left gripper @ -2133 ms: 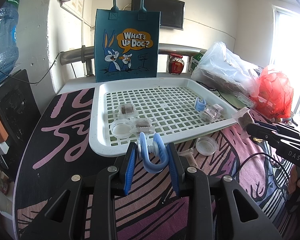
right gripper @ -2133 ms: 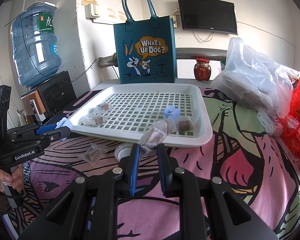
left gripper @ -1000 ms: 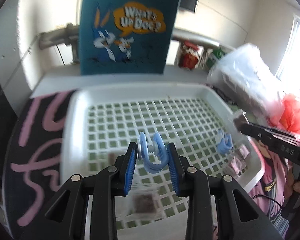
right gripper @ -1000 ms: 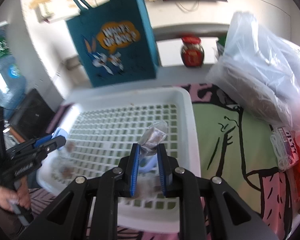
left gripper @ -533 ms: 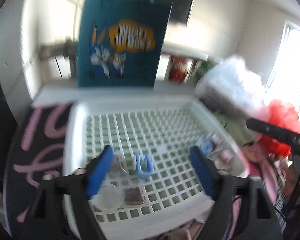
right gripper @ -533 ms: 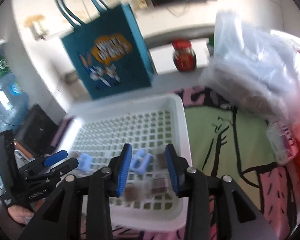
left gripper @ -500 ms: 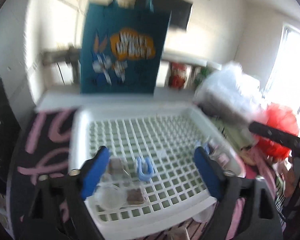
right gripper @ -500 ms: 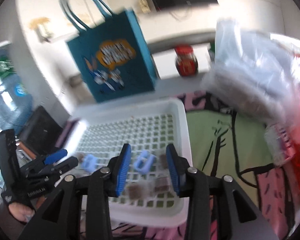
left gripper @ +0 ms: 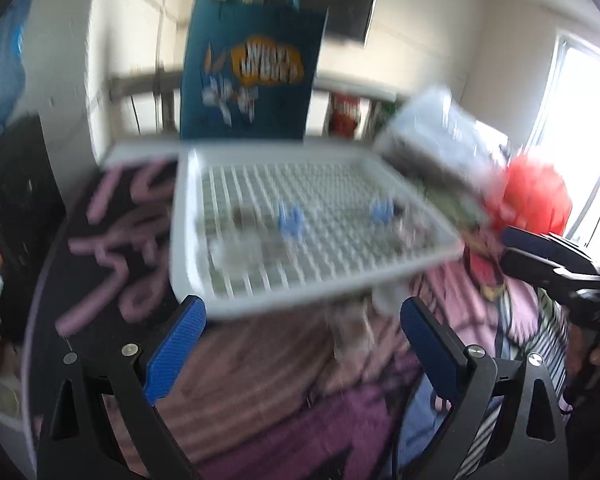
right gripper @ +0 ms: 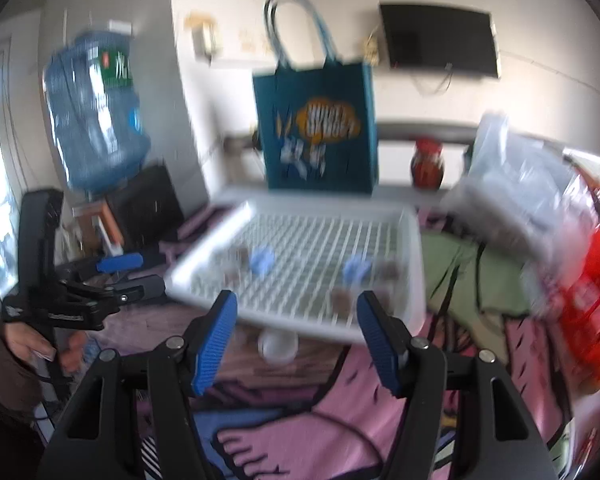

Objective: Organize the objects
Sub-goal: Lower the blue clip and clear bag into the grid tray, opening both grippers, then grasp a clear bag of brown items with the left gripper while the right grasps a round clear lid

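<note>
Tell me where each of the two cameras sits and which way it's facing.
Left wrist: on the left tool, looking forward over the patterned cloth at the white tray; its wide-open blue pads show, and the right tool at right.
Right wrist: on the right tool, facing the same tray; its open pads show, with the left tool and hand at left.
Both share the tray and teal bag.

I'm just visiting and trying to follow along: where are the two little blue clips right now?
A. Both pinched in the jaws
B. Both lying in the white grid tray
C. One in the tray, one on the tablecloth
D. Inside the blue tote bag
B. Both blue clips lie on the white grid tray, and the left gripper and right gripper stand open and empty.
</note>
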Motion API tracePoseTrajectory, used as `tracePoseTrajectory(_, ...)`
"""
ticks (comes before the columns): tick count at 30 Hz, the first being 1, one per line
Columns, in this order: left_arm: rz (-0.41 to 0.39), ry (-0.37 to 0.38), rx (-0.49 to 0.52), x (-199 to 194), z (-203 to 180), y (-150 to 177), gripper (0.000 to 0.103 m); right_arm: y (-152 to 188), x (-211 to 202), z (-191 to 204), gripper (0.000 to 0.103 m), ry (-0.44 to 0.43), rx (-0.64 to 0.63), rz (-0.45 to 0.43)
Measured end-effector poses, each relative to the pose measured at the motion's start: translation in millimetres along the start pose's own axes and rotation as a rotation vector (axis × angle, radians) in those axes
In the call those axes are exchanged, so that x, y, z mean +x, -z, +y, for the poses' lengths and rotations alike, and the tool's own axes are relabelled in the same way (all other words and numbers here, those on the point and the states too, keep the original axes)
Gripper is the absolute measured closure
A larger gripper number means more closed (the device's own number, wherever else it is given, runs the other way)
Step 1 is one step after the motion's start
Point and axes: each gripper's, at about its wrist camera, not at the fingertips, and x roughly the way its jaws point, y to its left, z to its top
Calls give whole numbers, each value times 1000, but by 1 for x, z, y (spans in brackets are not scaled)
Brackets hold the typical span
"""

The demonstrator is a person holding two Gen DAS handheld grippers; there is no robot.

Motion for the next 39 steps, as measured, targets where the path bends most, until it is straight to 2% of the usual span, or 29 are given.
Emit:
tracePoseTrajectory(5, 76, 8, 19, 24, -15, 17, 5, 29, 54, 7, 41, -11, -41, 219)
tracePoseTrajectory(9, 107, 2, 69, 41, -29, 19, 6, 39, 83, 9, 42, 2, -64, 287)
tracePoseTrajectory(12, 133, -6, 78, 53, -28, 19, 22, 39, 99, 11, 43, 13, -89, 308)
tracePoseTrajectory(13, 145, -2, 71, 57, -26, 19, 32, 39, 101, 12, 44, 22, -100, 310)
tracePoseTrajectory(15, 137, 0, 70, 59, -25, 18, 40, 37, 106, 16, 45, 28, -127, 306)
tracePoseTrajectory(16, 136, -1, 75, 59, -26, 18, 48, 36, 107, 17, 49, 24, -132, 304)
tracePoseTrajectory(17, 137, 6, 79, 59, -26, 18, 64, 35, 108, 19, 51, 21, -138, 304)
tracePoseTrajectory(19, 138, 19, 90, 58, -28, 20, 72, 35, 110, 23, 64, 11, -153, 300)
tracePoseTrajectory(21, 138, 40, 93, 57, -28, 20, 78, 35, 110, 29, 64, 12, -169, 297)
tracePoseTrajectory(25, 117, 33, 99, 47, -25, 23, 78, 37, 102, 30, 65, 22, -158, 278)
tracePoseTrajectory(31, 59, 11, 99, 29, -18, 26, 78, 44, 71, 27, 65, 4, -69, 197)
tracePoseTrajectory(36, 0, -26, 97, 21, -15, 23, 78, 40, 52, 32, 65, 47, -21, 105)
tracePoseTrajectory(39, -12, -36, 95, 19, -14, 24, 78, 42, 53, 32, 65, 76, -14, 92)
